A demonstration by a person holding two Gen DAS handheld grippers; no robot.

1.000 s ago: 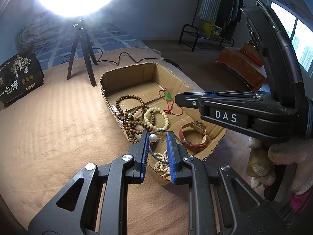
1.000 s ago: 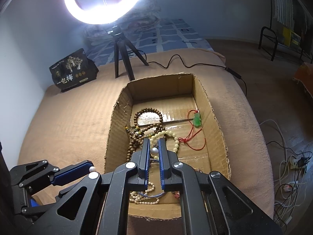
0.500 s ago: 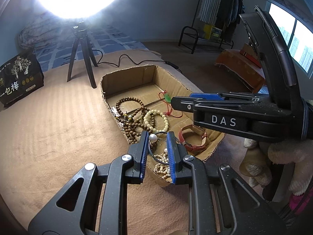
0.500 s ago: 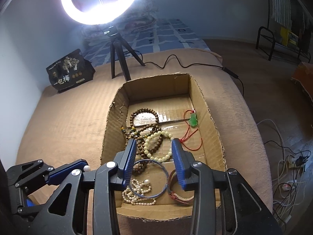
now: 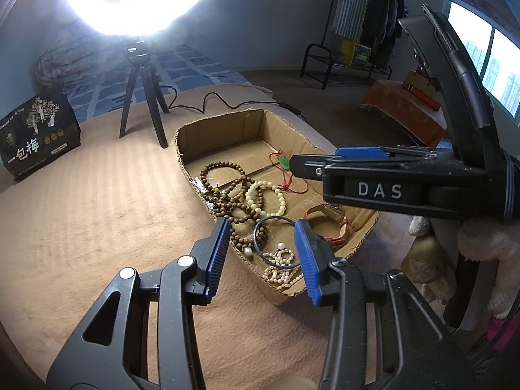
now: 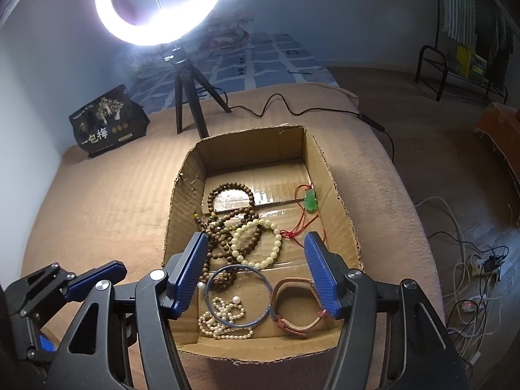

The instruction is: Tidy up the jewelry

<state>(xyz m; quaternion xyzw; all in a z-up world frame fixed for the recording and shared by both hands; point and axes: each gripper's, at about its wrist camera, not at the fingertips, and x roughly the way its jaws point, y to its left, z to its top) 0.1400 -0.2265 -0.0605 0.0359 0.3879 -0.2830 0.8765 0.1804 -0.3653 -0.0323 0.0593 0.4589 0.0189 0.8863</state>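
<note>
One cardboard box (image 6: 344,227) on the tan bed cover (image 6: 107,201), all jewelry inside it. Count: one blue bangle (image 6: 239,295), one pearl strand (image 6: 224,318), one brown leather watch (image 6: 292,305), one cream bead bracelet (image 6: 260,243), one green pendant on red cord (image 6: 310,200), and a tangle of brown wooden beads (image 6: 230,208), strand count unclear. One ring light on tripod (image 6: 162,3), one black bag (image 6: 109,120).

Left gripper (image 5: 263,253): jaws opening, partway apart, over the box's near corner, pads touching nothing. Right gripper (image 6: 256,273): jaws opening, wider, above bangle and watch, gripping nothing.
</note>
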